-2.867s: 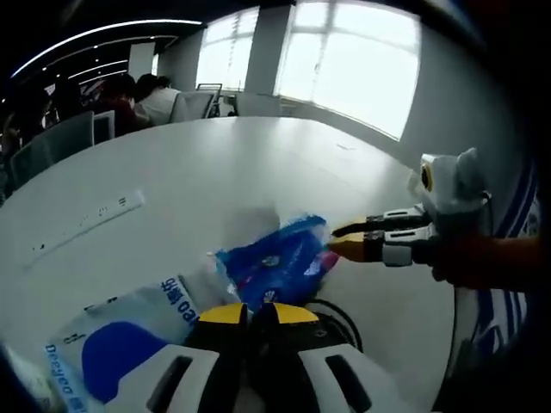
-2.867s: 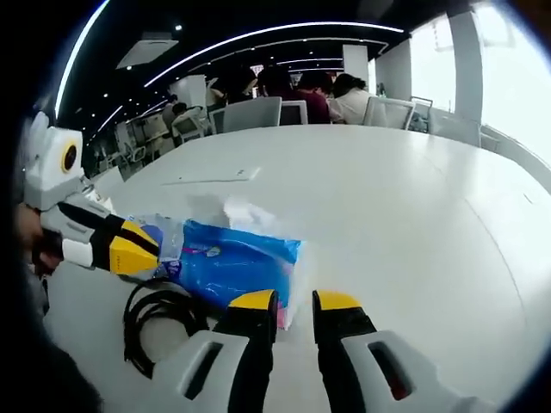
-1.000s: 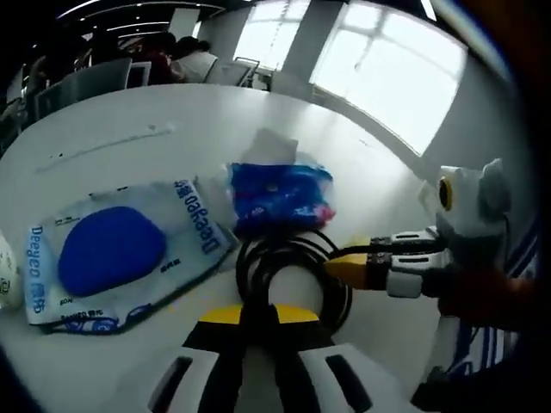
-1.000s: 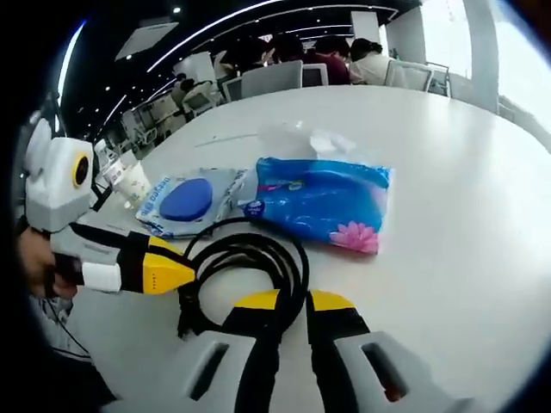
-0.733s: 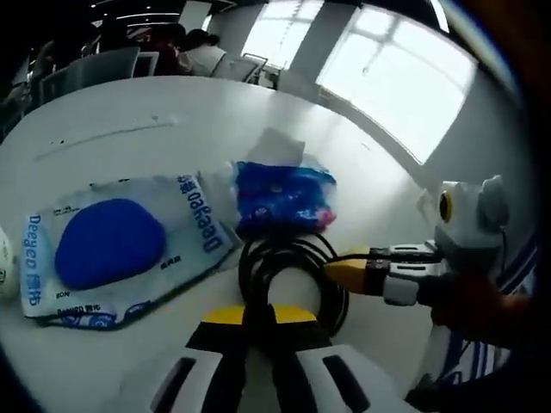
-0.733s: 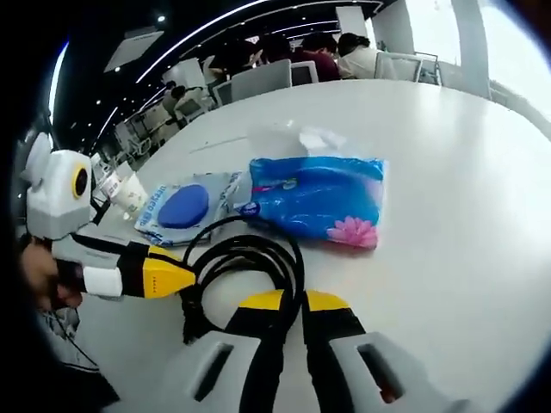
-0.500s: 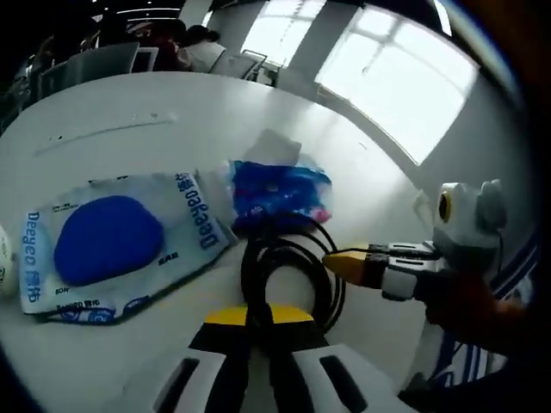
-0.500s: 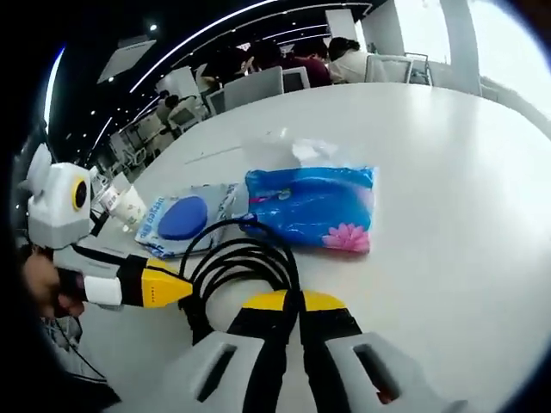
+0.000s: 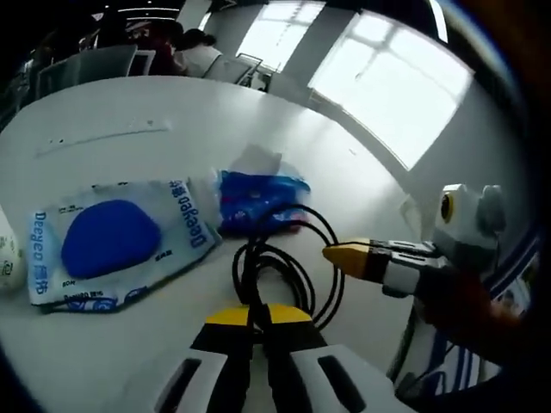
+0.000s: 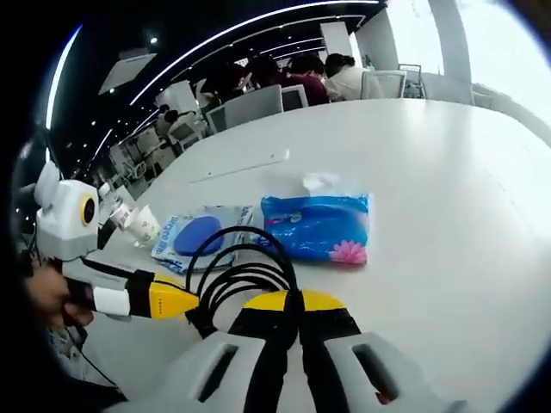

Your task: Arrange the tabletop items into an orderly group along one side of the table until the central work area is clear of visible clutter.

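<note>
A coil of black cable (image 9: 284,268) hangs between both grippers just above the white table (image 9: 155,103). My left gripper (image 9: 256,316) is shut on the coil's near side. My right gripper (image 9: 337,254) comes in from the right, pinching the coil's right side. In the right gripper view my right gripper (image 10: 294,302) is shut on the black cable (image 10: 241,271), and the left gripper (image 10: 191,305) meets the coil's lower left. Behind the coil lie a blue tissue pack (image 9: 256,200) (image 10: 318,227) and a flat wet-wipes pack (image 9: 112,243) (image 10: 200,232).
A white paper cup (image 10: 144,225) stands left of the wipes, near the table edge. A thin white strip (image 10: 241,169) lies farther back on the table (image 10: 448,172). People sit on chairs (image 10: 254,110) at the far side. A hand (image 10: 47,297) holds the left gripper.
My right gripper's jaws have closed fully on the cable. The coil has risen off the table and both views have pulled back from the tissue pack and wipes.
</note>
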A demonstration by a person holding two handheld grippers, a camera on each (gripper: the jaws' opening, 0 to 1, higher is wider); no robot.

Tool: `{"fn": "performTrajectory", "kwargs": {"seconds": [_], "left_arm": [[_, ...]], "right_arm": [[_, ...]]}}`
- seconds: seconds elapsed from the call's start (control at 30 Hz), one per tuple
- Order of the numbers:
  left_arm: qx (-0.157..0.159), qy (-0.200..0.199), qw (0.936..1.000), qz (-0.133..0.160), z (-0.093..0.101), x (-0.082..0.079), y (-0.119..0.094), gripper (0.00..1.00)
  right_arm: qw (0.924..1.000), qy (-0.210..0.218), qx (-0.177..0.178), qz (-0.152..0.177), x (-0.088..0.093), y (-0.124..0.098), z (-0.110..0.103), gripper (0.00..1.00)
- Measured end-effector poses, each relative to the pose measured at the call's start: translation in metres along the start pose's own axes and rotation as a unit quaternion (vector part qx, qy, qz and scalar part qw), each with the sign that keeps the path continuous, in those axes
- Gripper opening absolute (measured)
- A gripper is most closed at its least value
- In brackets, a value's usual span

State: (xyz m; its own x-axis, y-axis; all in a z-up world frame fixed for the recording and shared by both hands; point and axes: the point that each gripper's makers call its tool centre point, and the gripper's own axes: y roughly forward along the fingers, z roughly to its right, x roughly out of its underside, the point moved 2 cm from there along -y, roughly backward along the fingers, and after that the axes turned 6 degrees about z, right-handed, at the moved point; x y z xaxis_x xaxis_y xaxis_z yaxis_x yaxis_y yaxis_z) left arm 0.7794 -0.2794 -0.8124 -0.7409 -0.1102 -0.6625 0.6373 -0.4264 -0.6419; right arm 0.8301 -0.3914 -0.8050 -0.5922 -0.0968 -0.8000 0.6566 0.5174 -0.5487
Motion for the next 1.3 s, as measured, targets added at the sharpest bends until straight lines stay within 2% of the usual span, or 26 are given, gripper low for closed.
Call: {"fn": "performTrajectory", "kwargs": {"seconds": [0.27, 0.5, 0.73, 0.8, 0.9, 1.0, 1.03, 1.13, 1.3], "left_arm": [[0.017, 0.009, 0.9998, 0.01, 0.013, 0.002, -0.016, 0.01], [0.026, 0.005, 0.9996, 0.002, 0.015, 0.016, -0.016, 0.02], [0.021, 0.01, 0.9997, -0.007, 0.01, 0.029, -0.01, 0.02], [0.017, 0.016, 0.9997, -0.004, 0.008, 0.031, -0.009, 0.02], [0.012, 0.015, 0.9998, -0.006, 0.005, 0.033, -0.008, 0.03], [0.009, 0.019, 0.9996, -0.02, 0.0, 0.038, -0.004, 0.03], [0.005, 0.02, 0.9992, -0.035, -0.002, 0.043, -0.003, 0.04], [0.006, 0.023, 0.999, -0.039, -0.003, 0.045, -0.001, 0.04], [0.002, 0.045, 0.9982, -0.039, -0.004, 0.044, -0.001, 0.05]], "right_arm": [[0.9999, 0.005, 0.003, 0.013, -0.004, -0.022, -0.008, 0.0], [0.9999, 0.012, 0.008, 0.002, 0.01, -0.024, -0.007, 0.0], [0.9998, 0.014, 0.009, -0.014, 0.032, -0.019, -0.008, 0.0], [0.9993, 0.032, 0.004, -0.019, 0.037, -0.016, -0.006, 0.0], [0.9991, 0.034, -0.001, -0.024, 0.041, -0.016, -0.008, 0.0], [0.9994, 0.017, -0.006, -0.03, 0.046, -0.013, -0.01, 0.0], [0.9993, 0.001, -0.013, -0.034, 0.049, -0.011, -0.012, 0.0], [0.9979, -0.049, -0.007, -0.041, 0.051, -0.009, -0.01, 0.01], [0.9983, -0.033, -0.001, -0.049, 0.057, -0.005, -0.009, 0.02]]}}
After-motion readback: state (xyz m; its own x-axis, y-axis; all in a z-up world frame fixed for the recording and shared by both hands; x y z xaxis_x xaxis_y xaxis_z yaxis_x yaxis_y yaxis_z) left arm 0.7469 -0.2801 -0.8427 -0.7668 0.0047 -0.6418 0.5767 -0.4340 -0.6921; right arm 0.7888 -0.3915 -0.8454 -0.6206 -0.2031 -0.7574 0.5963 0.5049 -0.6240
